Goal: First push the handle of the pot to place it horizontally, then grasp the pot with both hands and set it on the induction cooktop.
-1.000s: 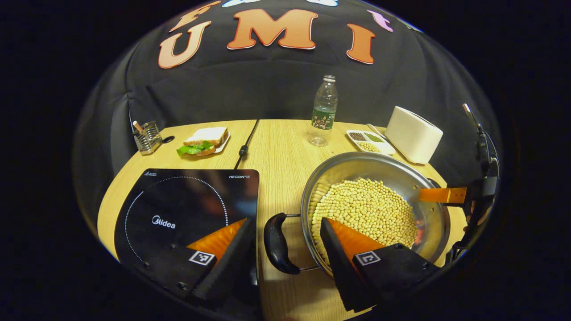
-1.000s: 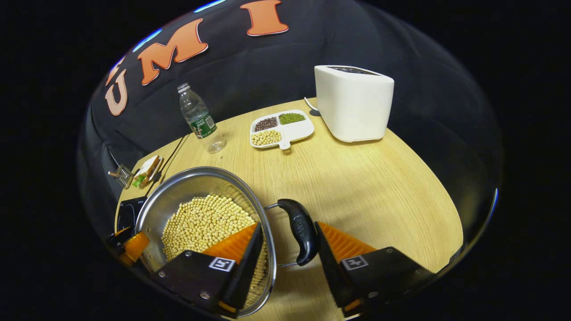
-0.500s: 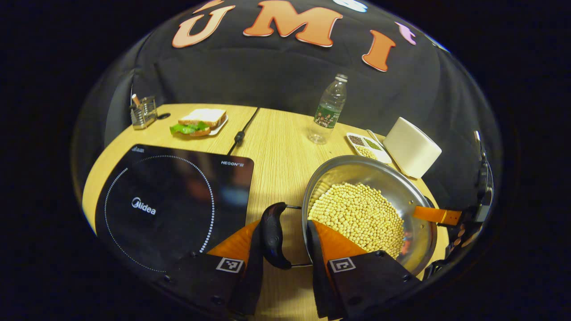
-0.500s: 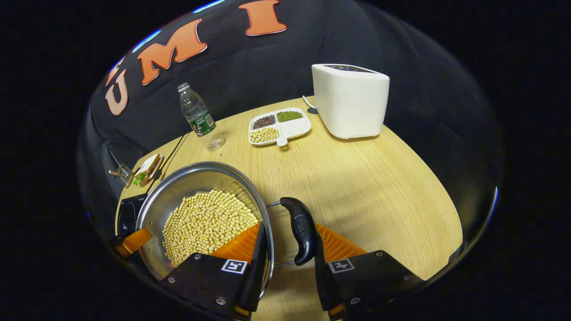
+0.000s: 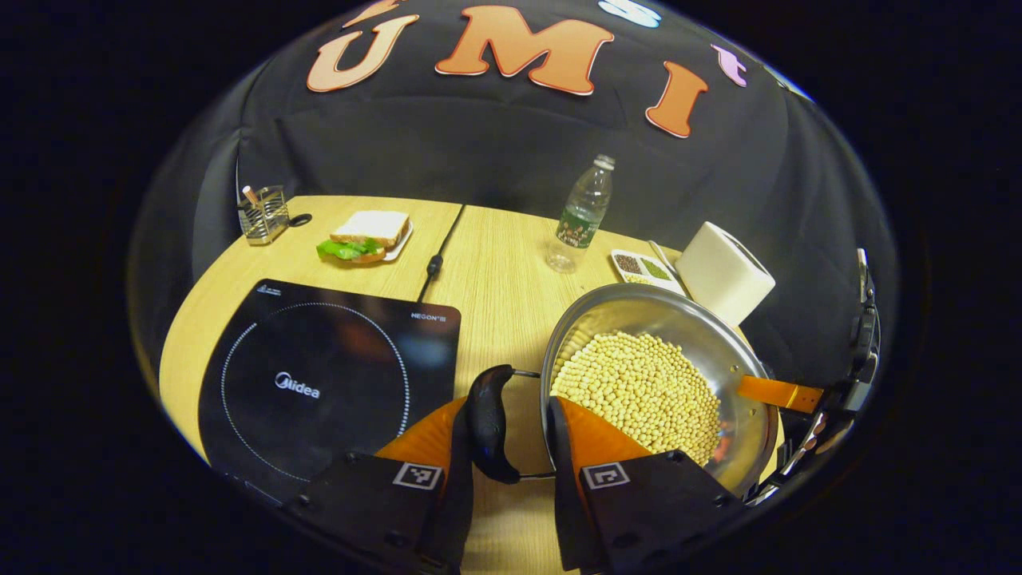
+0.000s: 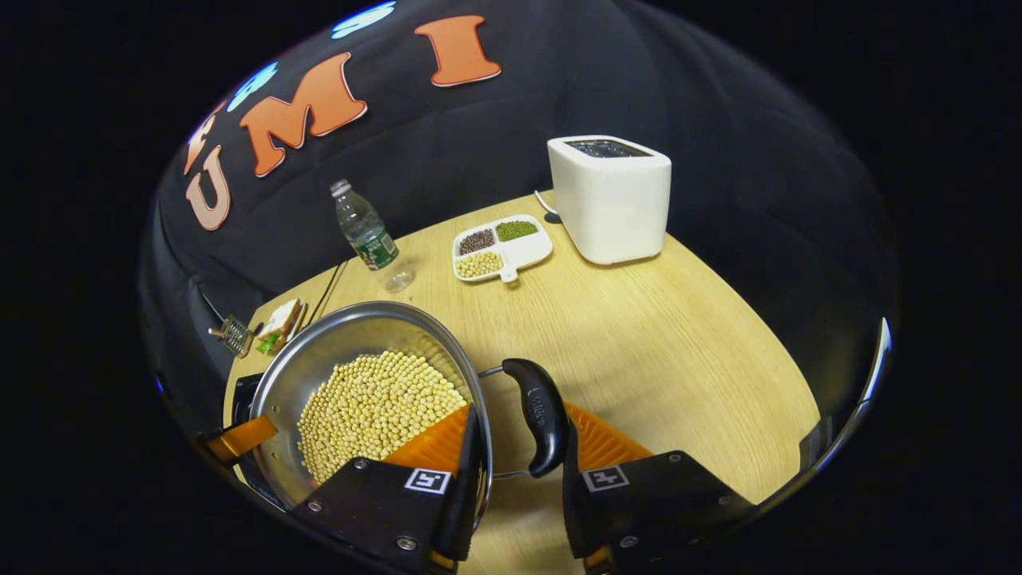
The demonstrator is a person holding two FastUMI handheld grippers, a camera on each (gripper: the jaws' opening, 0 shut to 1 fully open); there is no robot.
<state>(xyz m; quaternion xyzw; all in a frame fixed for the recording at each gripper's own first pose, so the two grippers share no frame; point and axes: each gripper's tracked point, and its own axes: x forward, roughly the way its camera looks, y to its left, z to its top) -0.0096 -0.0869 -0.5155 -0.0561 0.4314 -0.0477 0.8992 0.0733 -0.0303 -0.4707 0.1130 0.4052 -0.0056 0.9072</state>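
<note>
Gripping the pot (image 5: 663,383) at both sides, the two tongs are each clenched on one of its black side handles. In the left gripper view, the left tongs (image 5: 511,455) have both fingers pressed against the left handle (image 5: 489,423), which lies level between them at 6 o'clock. In the right gripper view, the right tongs (image 6: 517,463) clamp the right handle (image 6: 541,415) in the same way, one finger lying inside the pot rim, the other outside on the worktop side.

The pot is a shallow steel pan holding a bed of pale yellow beans (image 5: 639,391). It sits beside the induction cooktop (image 5: 319,383), not on it; the cooktop lies at 9 o'clock from the pot in the left gripper view, its glass bare. Whether the pot base touches the worktop (image 5: 495,271) cannot be told.

Farther back on the worktop stand a clear water bottle (image 5: 581,212) at 12 o'clock, a white toaster (image 6: 611,196) at 1 o'clock, and a white divided dish (image 6: 503,247) of dark, green and yellow grains just beside the toaster. A sandwich (image 5: 367,237) on a small plate and a wire holder (image 5: 262,214) sit at 10 o'clock. A black cable (image 5: 437,255) runs from the cooktop toward the wall.
</note>
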